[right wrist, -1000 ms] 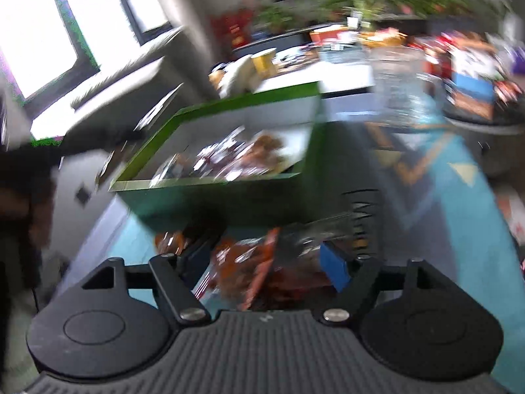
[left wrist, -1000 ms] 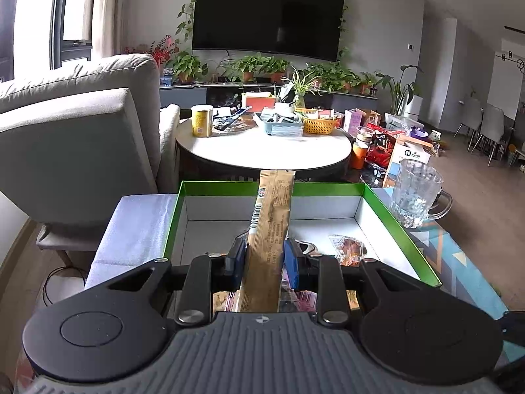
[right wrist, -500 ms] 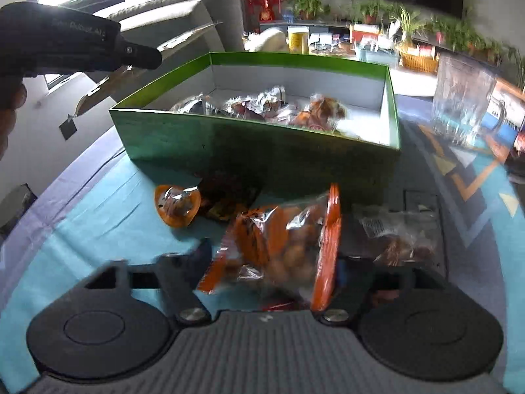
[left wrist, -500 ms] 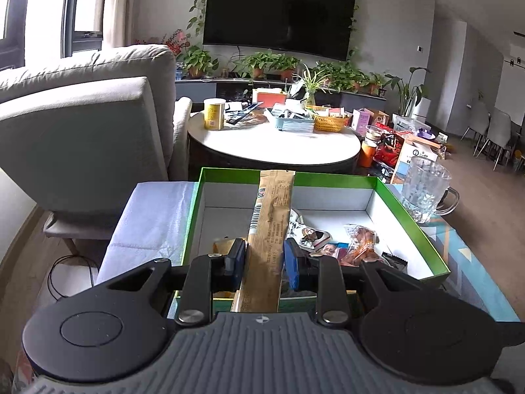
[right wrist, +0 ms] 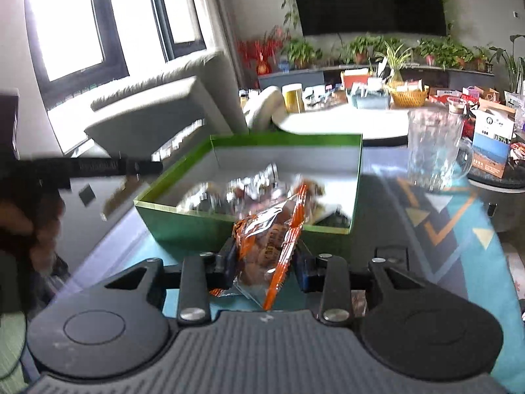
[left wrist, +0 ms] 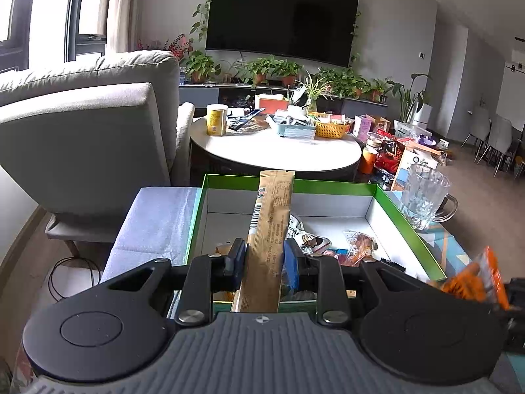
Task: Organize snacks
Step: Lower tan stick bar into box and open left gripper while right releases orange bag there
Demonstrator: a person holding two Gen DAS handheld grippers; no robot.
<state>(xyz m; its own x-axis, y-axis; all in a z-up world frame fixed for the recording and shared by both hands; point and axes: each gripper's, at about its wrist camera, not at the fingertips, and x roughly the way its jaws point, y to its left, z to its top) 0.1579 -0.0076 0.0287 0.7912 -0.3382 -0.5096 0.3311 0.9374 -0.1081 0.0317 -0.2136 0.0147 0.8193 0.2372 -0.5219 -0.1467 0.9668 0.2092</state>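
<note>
- Several wrapped snacks [left wrist: 331, 246] already lie on the white floor of the green box [left wrist: 410, 226], mostly toward its near and right side; the far left part of the floor looks bare.
- The left gripper [left wrist: 262, 261] is clamped on a long tan snack stick [left wrist: 270, 226], which stands tilted up and away from the pads, its top end above the box's far wall. It hangs over the box's near edge and is not yet set down.
- The right gripper [right wrist: 265, 262] is closing its jaws on an orange-trimmed clear snack bag [right wrist: 272, 233], and the pads appear to press its sides. The bag sits in front of the box's near wall, lifted off the worktop [right wrist: 426, 229]; it also shows at the right edge of the left wrist view.
- Judging from this, two snacks are in hand and remain to go in. Whether more lie loose on the worktop is hidden behind the gripper bodies.
- The near wall is the edge to clear: the bag must rise above the green rim before it moves forward.
- A glass mug [right wrist: 433, 147] stands just beside the box's right far corner, so a wide swing on that side could hit it.
- The two grippers are close together at the near edge; the bare left floor gives the stick room.
</note>
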